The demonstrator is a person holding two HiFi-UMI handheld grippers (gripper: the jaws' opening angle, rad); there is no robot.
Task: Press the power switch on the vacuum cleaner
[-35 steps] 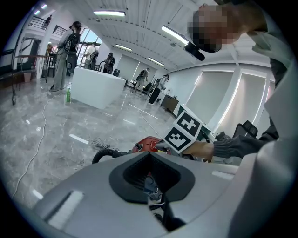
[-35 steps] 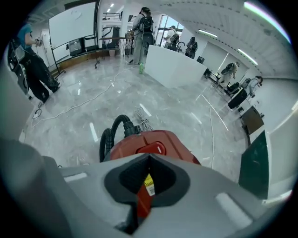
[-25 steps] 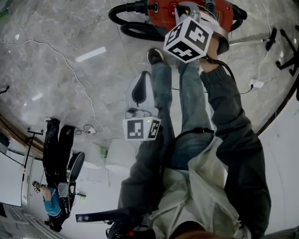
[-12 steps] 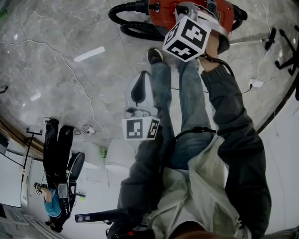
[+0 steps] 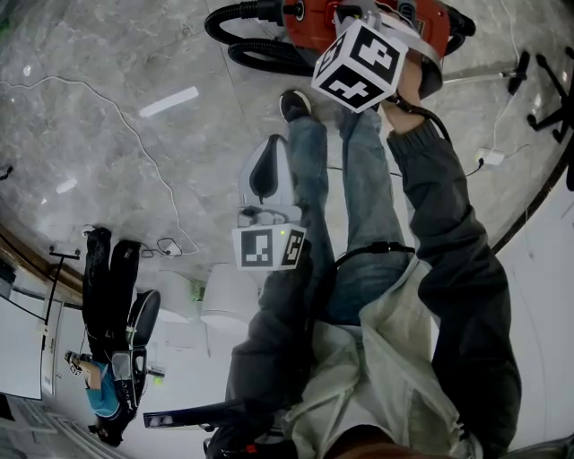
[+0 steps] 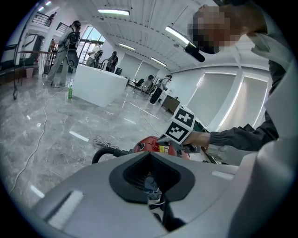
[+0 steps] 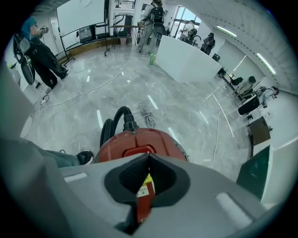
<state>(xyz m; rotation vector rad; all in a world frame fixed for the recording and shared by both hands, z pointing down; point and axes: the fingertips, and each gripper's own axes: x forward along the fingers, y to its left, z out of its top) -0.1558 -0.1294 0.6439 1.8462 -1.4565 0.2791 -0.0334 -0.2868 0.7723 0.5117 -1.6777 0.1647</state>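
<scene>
The red vacuum cleaner (image 5: 309, 16) lies on the marble floor at the top of the head view, with its black hose (image 5: 240, 45) curling to the left. My right gripper (image 7: 149, 157) hovers just above the red body (image 7: 139, 139), jaws shut and empty, above a raised red panel (image 7: 138, 150). From the head, its marker cube (image 5: 361, 64) hides its jaws. My left gripper (image 5: 274, 143) hangs lower by the person's leg, shut on nothing. In the left gripper view, that gripper (image 6: 150, 154) points toward the vacuum cleaner (image 6: 151, 145).
A thin cable (image 5: 117, 108) runs across the floor at the left. The vacuum's metal wand (image 5: 480, 79) and a chair base (image 5: 552, 94) lie right of the vacuum, a white plug block (image 5: 492, 160) below them. My shoe (image 5: 296, 105) stands close to the hose.
My right gripper has edged slightly farther over the vacuum cleaner. The left gripper has barely moved.
</scene>
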